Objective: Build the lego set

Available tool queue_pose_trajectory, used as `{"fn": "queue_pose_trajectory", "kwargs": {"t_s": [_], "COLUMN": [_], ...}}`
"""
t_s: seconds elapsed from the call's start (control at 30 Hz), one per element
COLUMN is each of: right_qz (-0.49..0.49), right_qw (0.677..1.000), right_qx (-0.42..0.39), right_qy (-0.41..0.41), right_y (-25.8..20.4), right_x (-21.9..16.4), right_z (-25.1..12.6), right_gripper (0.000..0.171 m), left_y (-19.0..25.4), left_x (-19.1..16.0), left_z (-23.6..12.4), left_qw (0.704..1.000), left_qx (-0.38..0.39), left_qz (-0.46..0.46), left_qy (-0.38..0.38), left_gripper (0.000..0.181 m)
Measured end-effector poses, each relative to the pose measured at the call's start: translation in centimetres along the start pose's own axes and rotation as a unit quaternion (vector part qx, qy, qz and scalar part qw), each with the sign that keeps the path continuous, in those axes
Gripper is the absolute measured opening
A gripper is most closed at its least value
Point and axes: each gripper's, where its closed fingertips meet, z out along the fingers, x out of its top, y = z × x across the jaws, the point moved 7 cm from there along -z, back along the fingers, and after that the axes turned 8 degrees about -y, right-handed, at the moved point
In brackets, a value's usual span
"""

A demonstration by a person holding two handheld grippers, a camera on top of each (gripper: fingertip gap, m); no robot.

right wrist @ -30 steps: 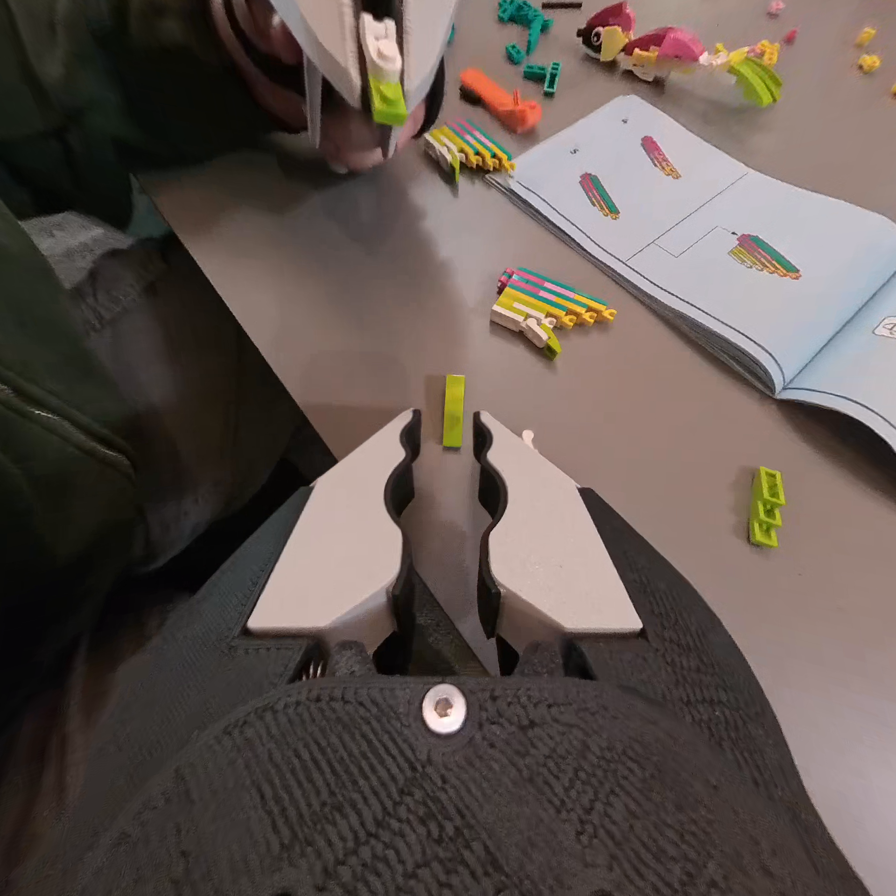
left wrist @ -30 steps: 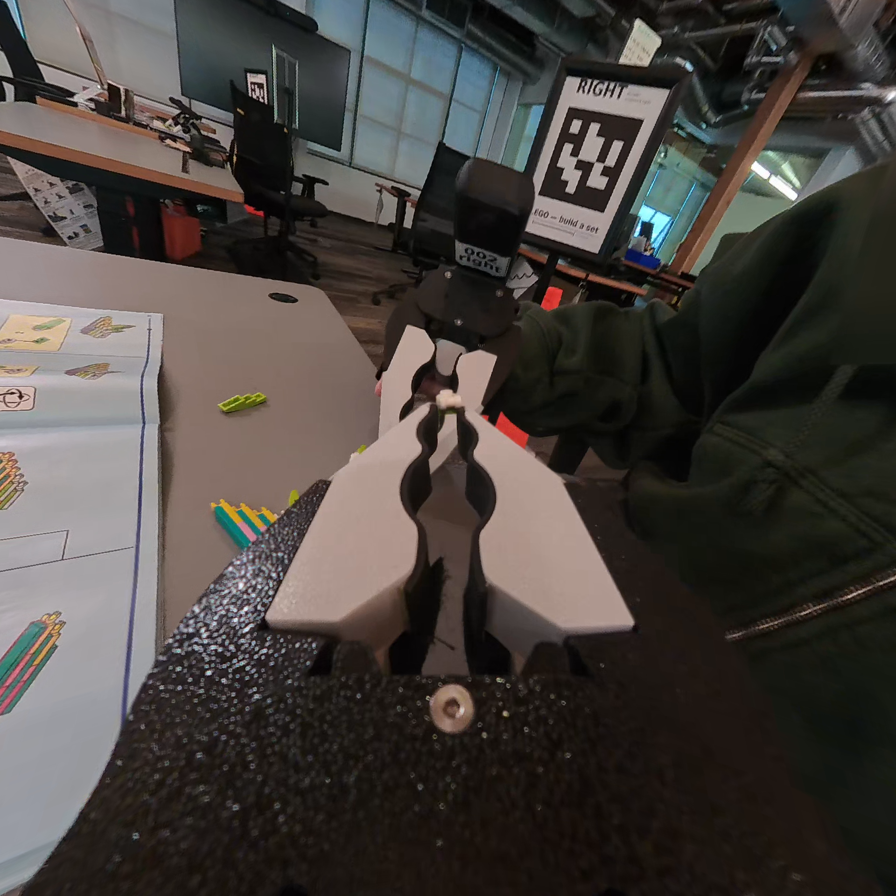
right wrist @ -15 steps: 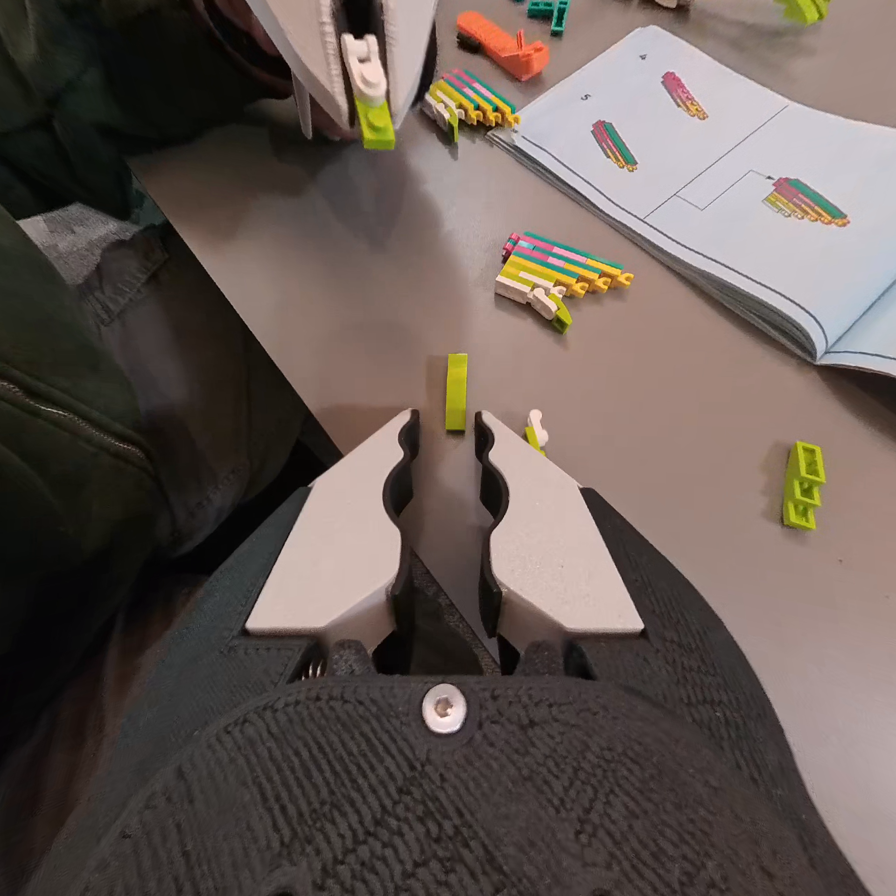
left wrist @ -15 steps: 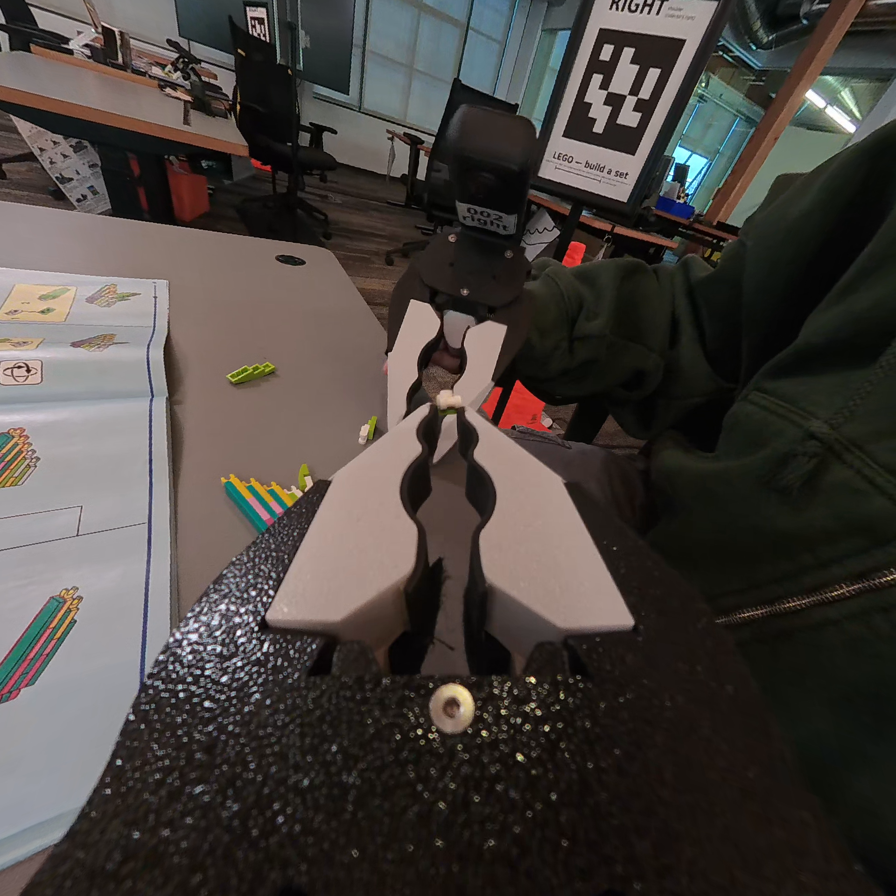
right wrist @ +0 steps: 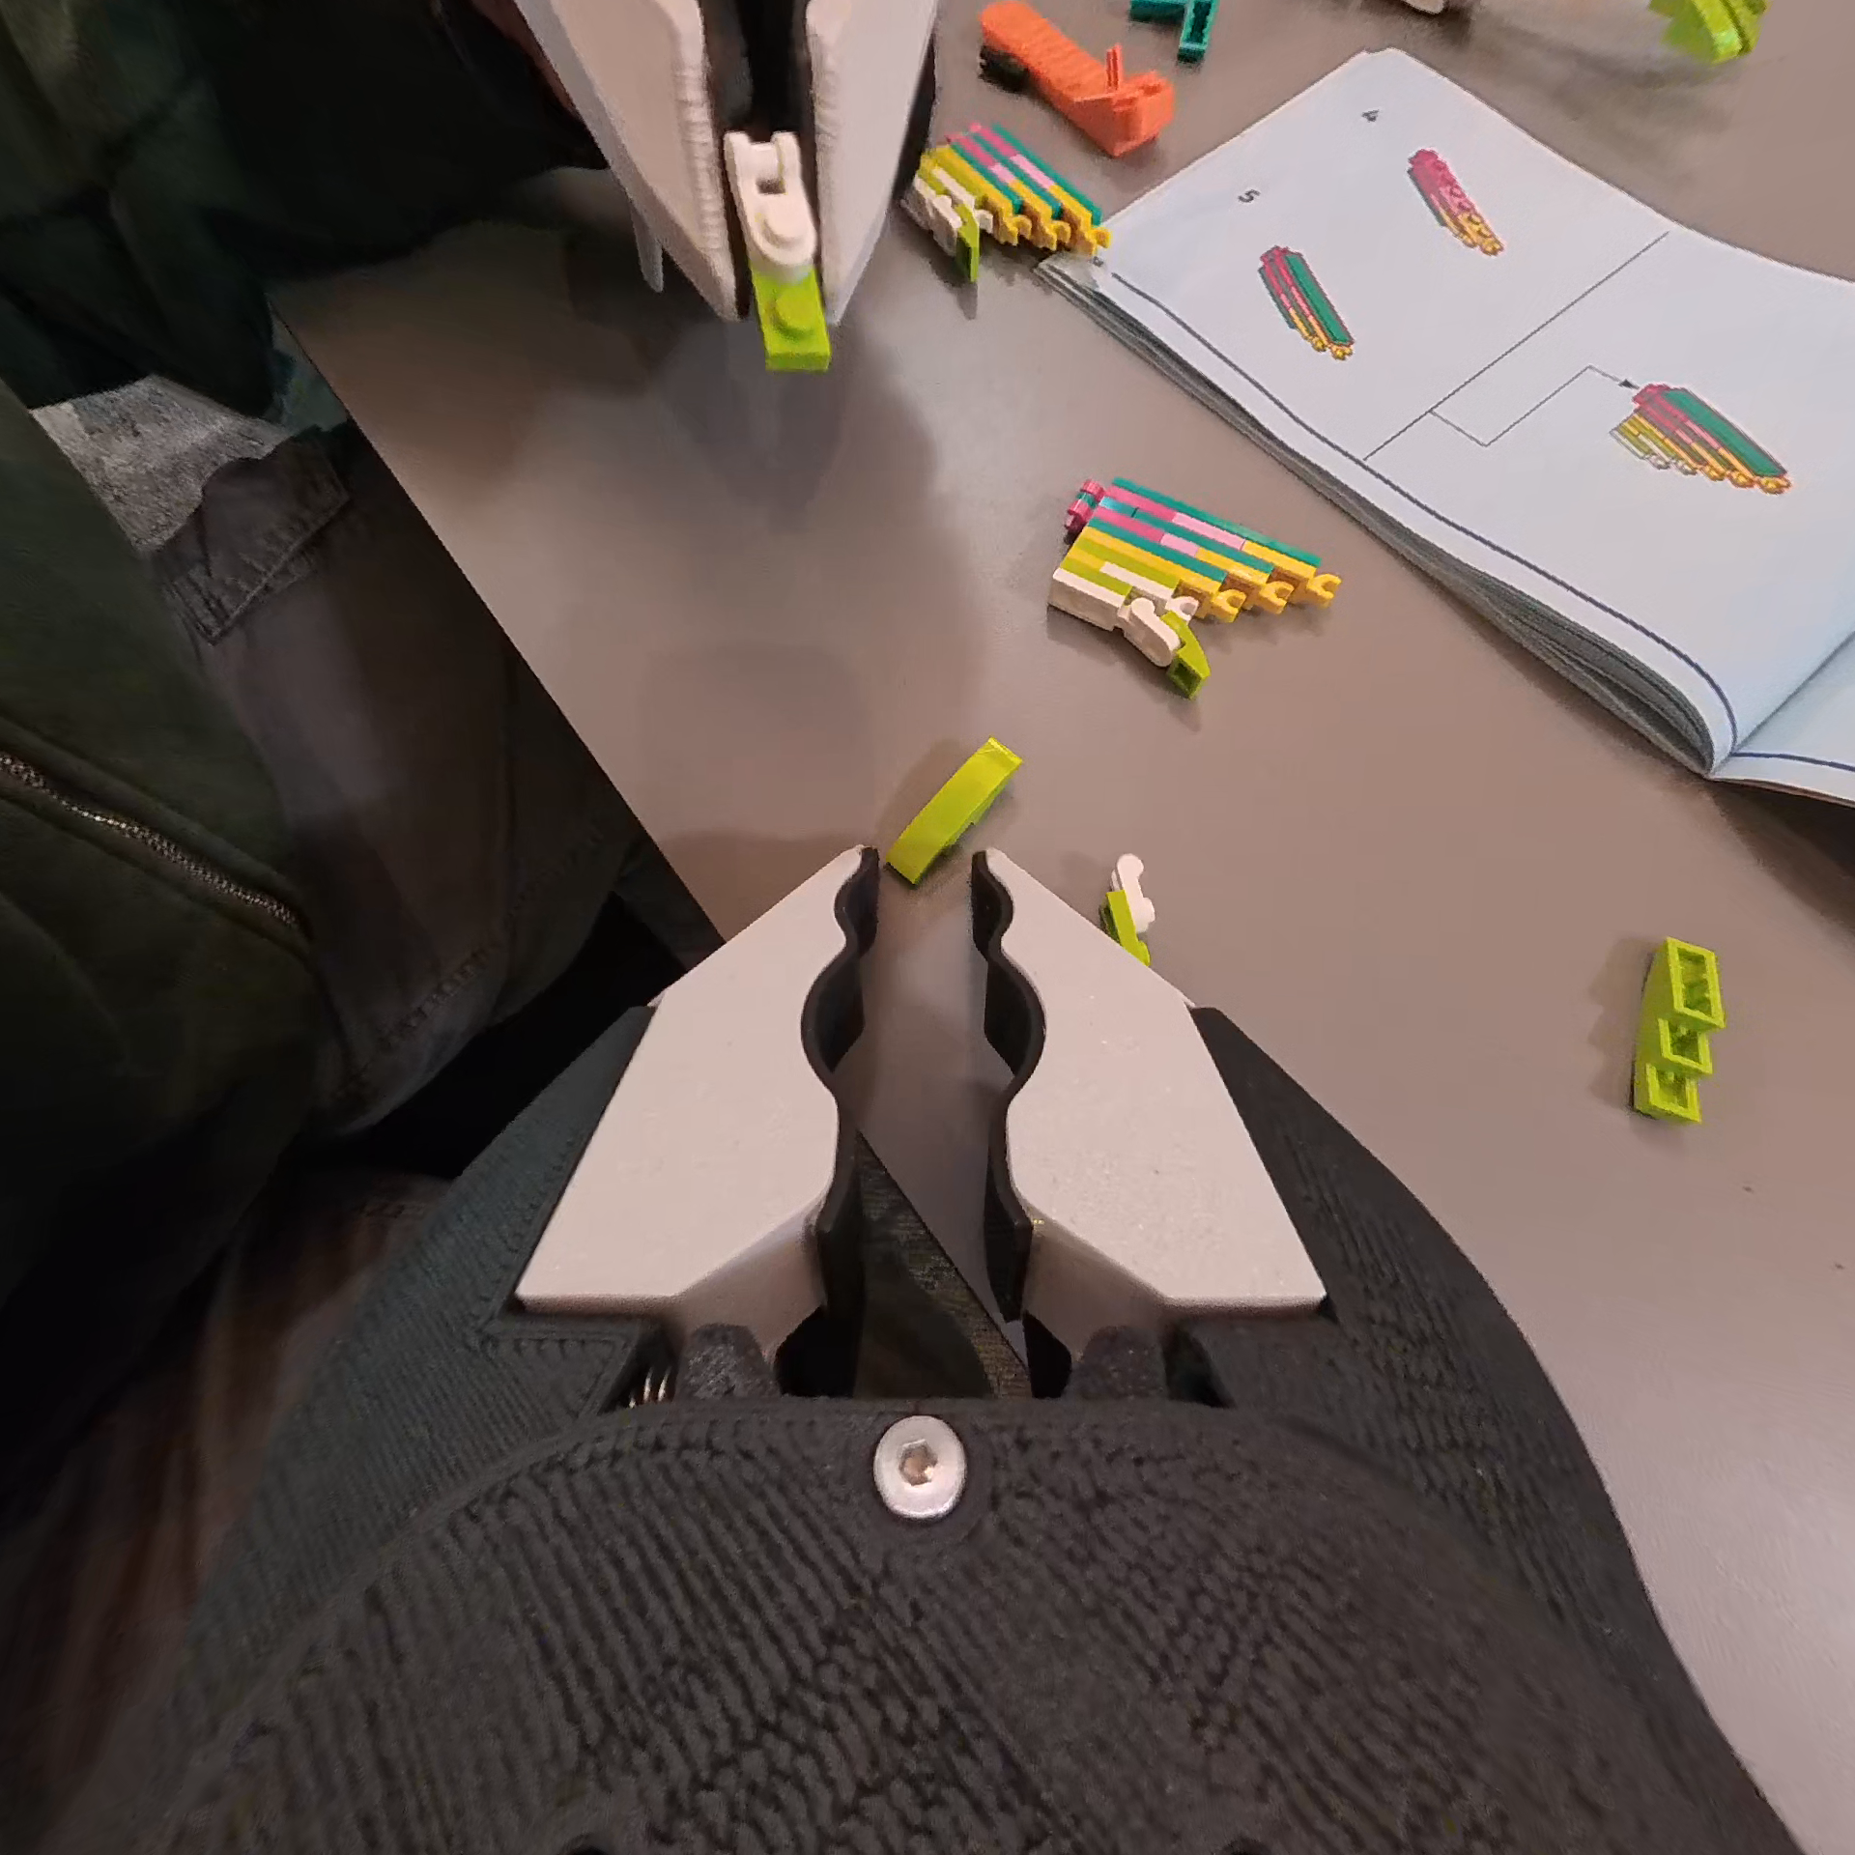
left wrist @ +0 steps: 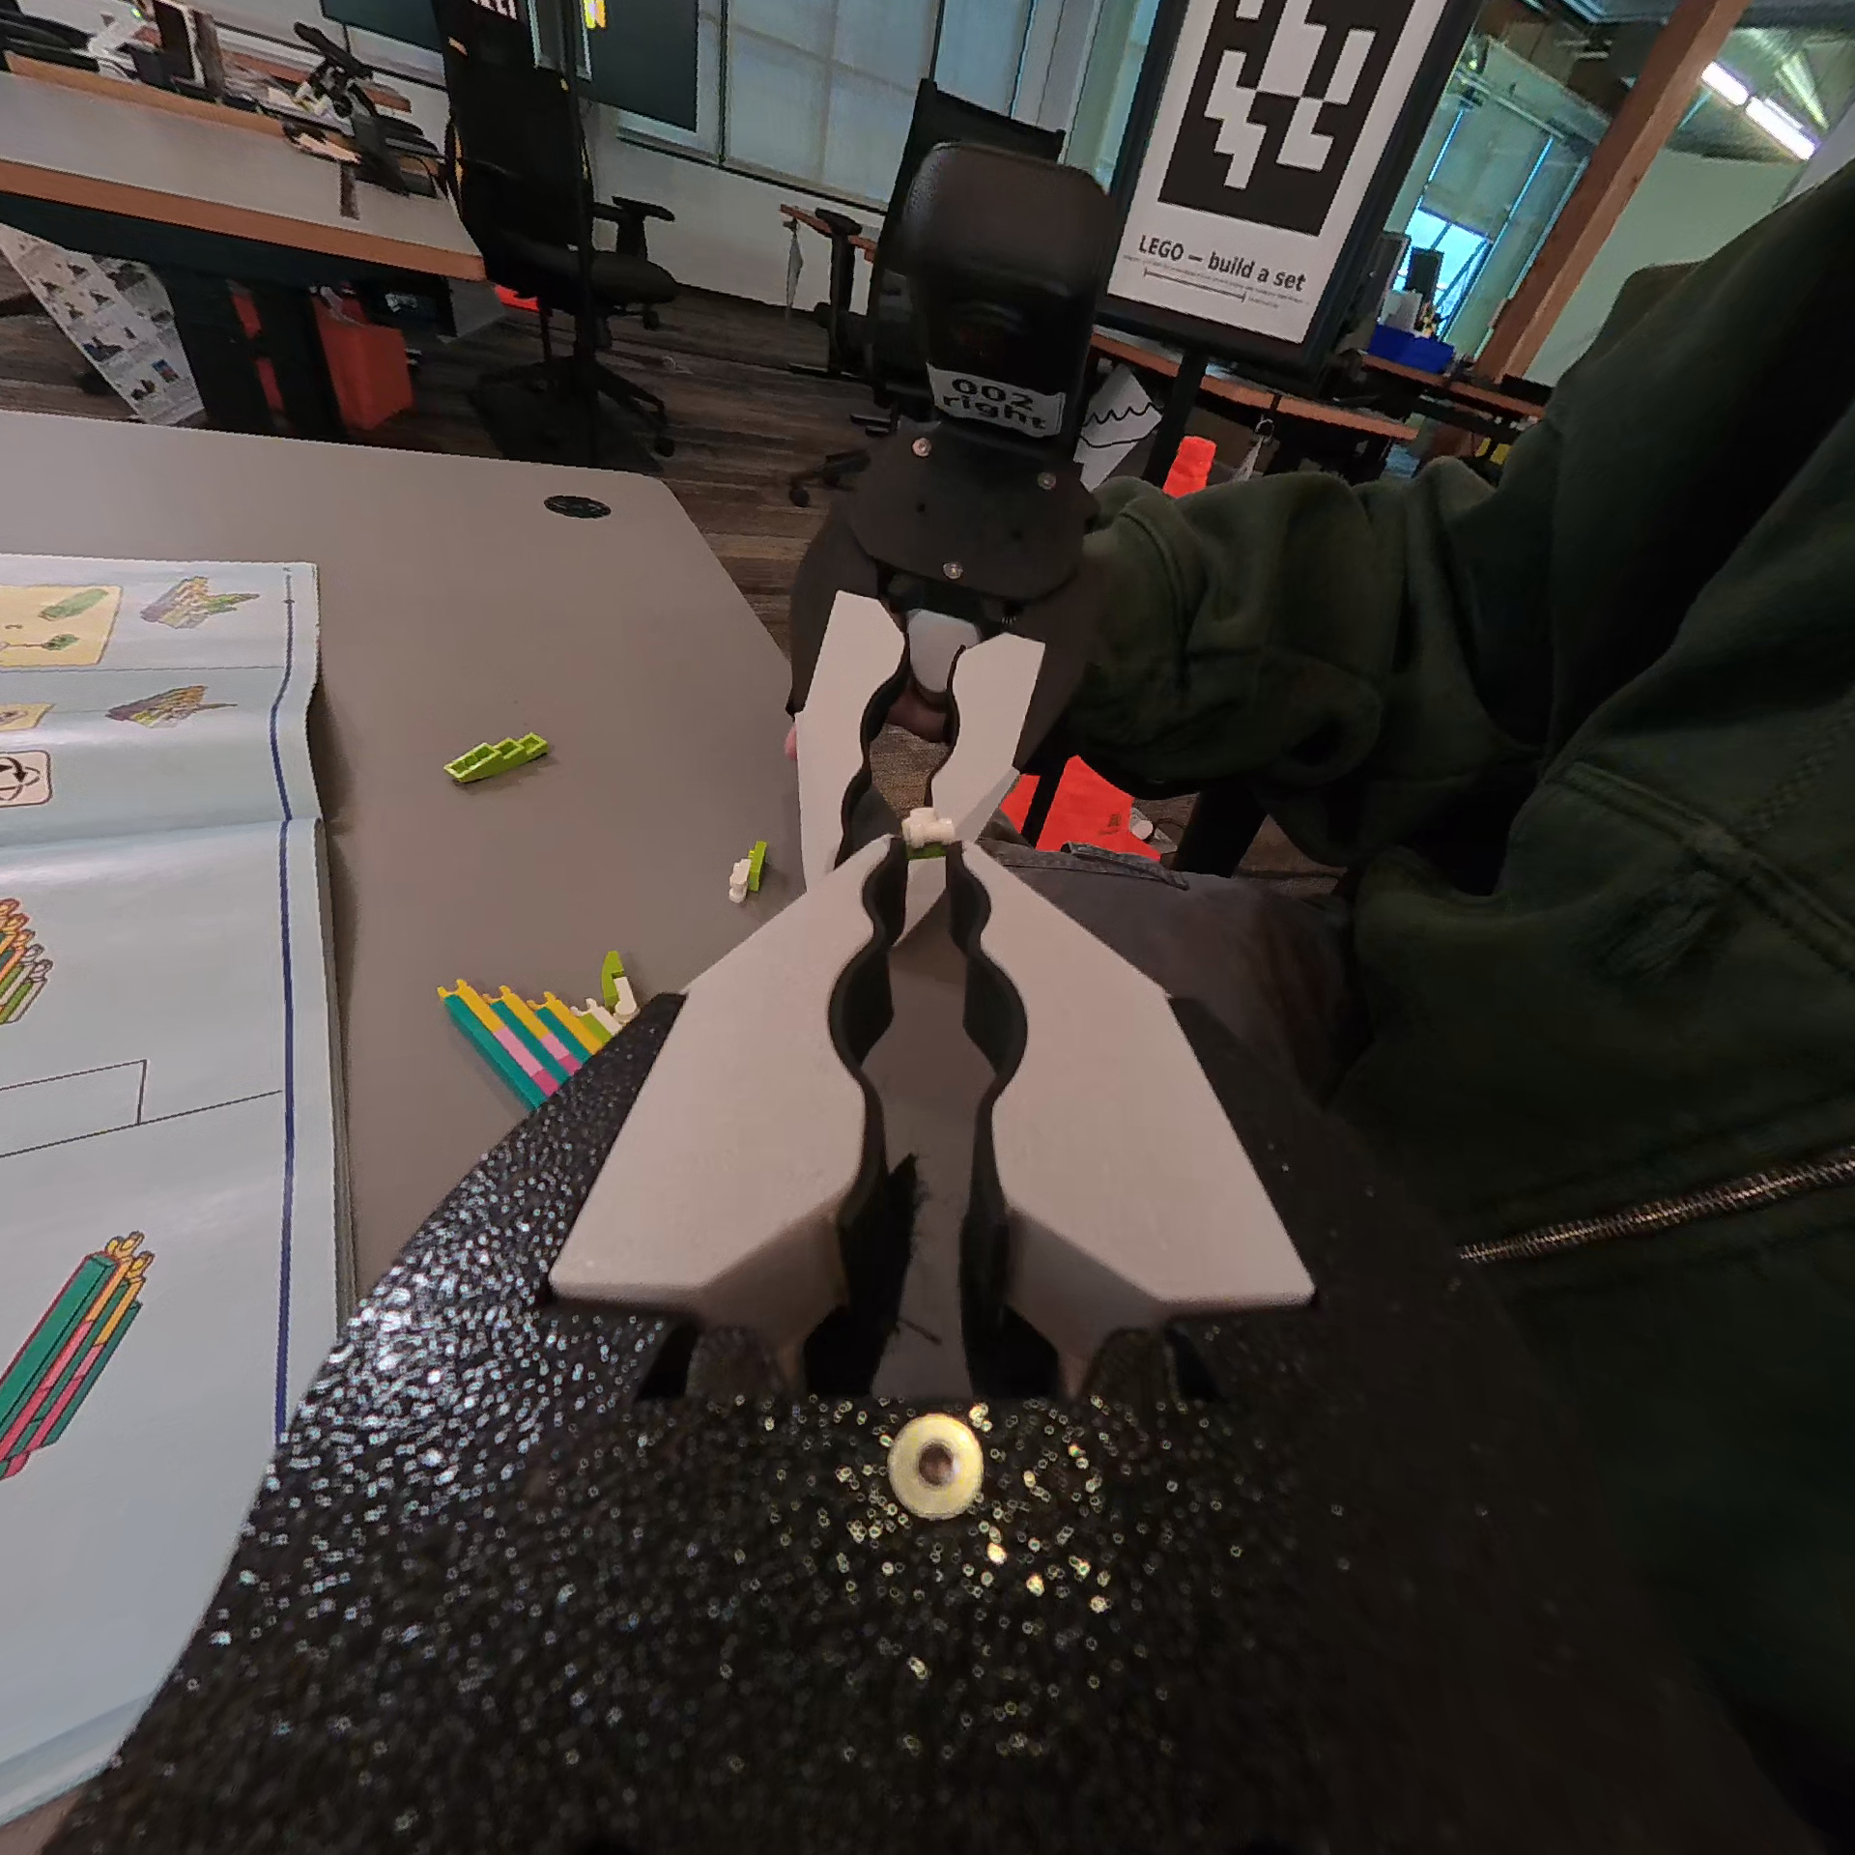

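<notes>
My left gripper [left wrist: 921, 853] is shut on a small white clip piece joined to a lime plate [left wrist: 925, 831], held in the air above the table's near edge. The same gripper [right wrist: 788, 301] and held piece [right wrist: 778, 251] show at the top of the right wrist view. My right gripper [right wrist: 923, 868] is open and empty, low over the grey table [right wrist: 1405, 1305]. A lime curved brick [right wrist: 954, 811] lies slanted on the table just beyond its fingertips. In the left wrist view the right gripper [left wrist: 893, 793] faces mine, tips almost meeting.
Two striped wing assemblies [right wrist: 1184, 557] [right wrist: 1004, 196] lie beside the open instruction booklet [right wrist: 1506, 301]. A small white-and-lime piece [right wrist: 1129, 908], a lime stepped piece [right wrist: 1681, 1029] and an orange brick separator [right wrist: 1074, 85] lie nearby. A person's dark green sleeve [left wrist: 1305, 642] is on the right.
The lime curved brick, straight between my right fingertips before, now lies slanted to the right. The left gripper with its piece has come closer to the right gripper.
</notes>
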Motion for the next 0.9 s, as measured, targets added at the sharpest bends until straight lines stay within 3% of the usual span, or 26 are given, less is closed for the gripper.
{"fn": "queue_pose_trajectory", "kwargs": {"t_s": [0.6,0.9], "right_qz": [0.006,0.051], "right_qw": [1.0,0.998], "right_qx": [0.021,0.02], "right_qy": [-0.001,0.006], "right_y": [-0.6,-0.5], "right_x": [0.4,1.1], "right_z": [0.3,0.8], "right_gripper": [0.019,0.03], "left_y": [-0.2,-0.2], "left_x": [0.0,0.0], "left_z": [-0.1,-0.1], "left_qw": [1.0,1.0], "left_qx": [0.005,0.006], "left_qz": [-0.004,-0.005], "left_qy": [-0.001,-0.002], "left_gripper": [0.006,0.006]}}
